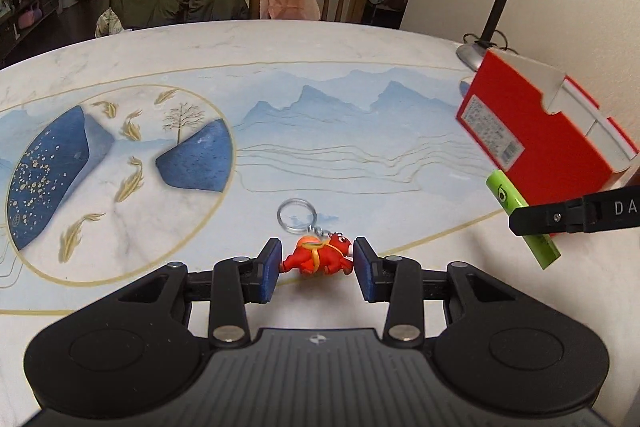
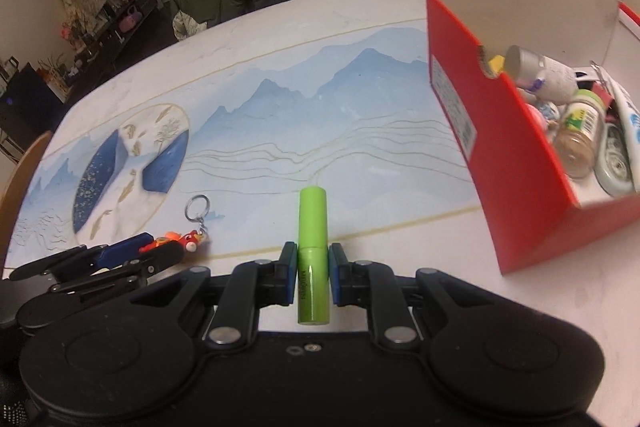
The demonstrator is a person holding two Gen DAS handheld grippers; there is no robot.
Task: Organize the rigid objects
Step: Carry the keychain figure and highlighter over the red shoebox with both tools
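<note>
Only my right wrist view shows inside the red box point(image 2: 516, 163), at right: jars, tubes. My right tool point(image 2: 313, 269) clamps a green tube point(image 2: 313, 227), writing unreadable; my left tool point(image 1: 316, 263) clamps a red keychain figure point(image 1: 318, 255).

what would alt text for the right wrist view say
The right tool grips a lime green tube upright between its pads above a table painted with blue mountains. A red box of small items sits to the right; at left, the left tool holds a red keychain figure.
</note>
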